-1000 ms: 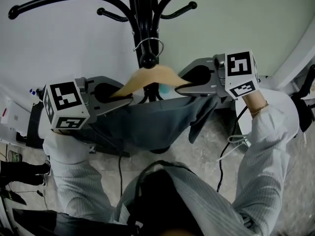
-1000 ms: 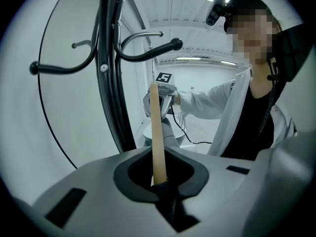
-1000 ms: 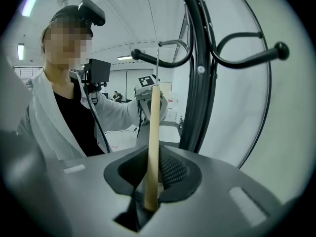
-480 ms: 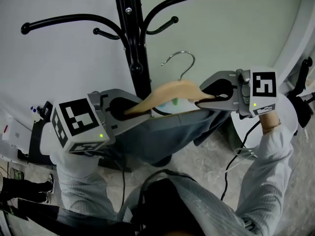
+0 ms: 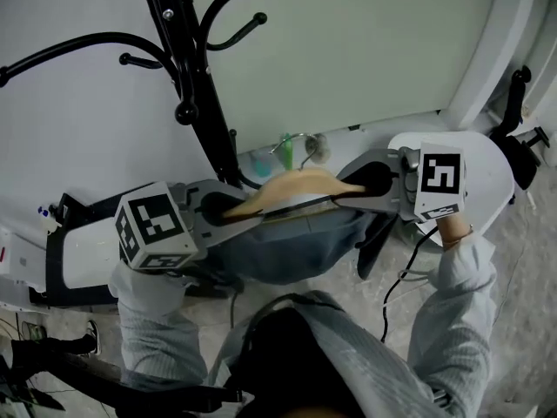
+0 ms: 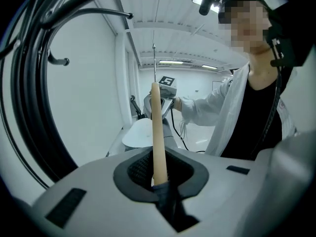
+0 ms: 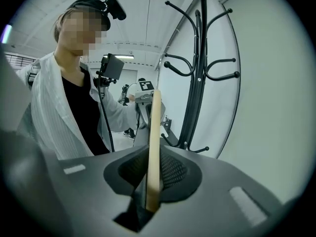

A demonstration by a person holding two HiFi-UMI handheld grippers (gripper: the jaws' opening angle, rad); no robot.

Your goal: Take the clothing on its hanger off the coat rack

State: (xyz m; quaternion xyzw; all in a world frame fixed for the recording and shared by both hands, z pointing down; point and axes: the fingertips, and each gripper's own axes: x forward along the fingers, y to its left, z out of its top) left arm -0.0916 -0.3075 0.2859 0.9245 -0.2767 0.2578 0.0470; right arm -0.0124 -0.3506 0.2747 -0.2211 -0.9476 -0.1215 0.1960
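Observation:
A wooden hanger [image 5: 291,190] with a metal hook [image 5: 293,146] carries grey clothing [image 5: 291,246] that hangs below it. The hook is free in the air, to the right of the black coat rack [image 5: 187,77] and apart from it. My left gripper [image 5: 237,209] is shut on the hanger's left end [image 6: 158,142]. My right gripper [image 5: 348,187] is shut on the right end [image 7: 153,152]. In each gripper view the pale wood stands edge-on between the jaws, with dark cloth below it.
The rack's curved arms [image 5: 70,50] reach out at the upper left. A white round-topped object [image 5: 492,168] stands right of my right gripper. Green and blue items [image 5: 283,146] lie at the wall's foot. A cable [image 5: 400,277] trails on the floor. A white device [image 5: 83,255] sits at the left.
The hanger's hook has come off the rack's peg. Both grippers carried hanger and clothing away from the pole, which now stands further left in the head view.

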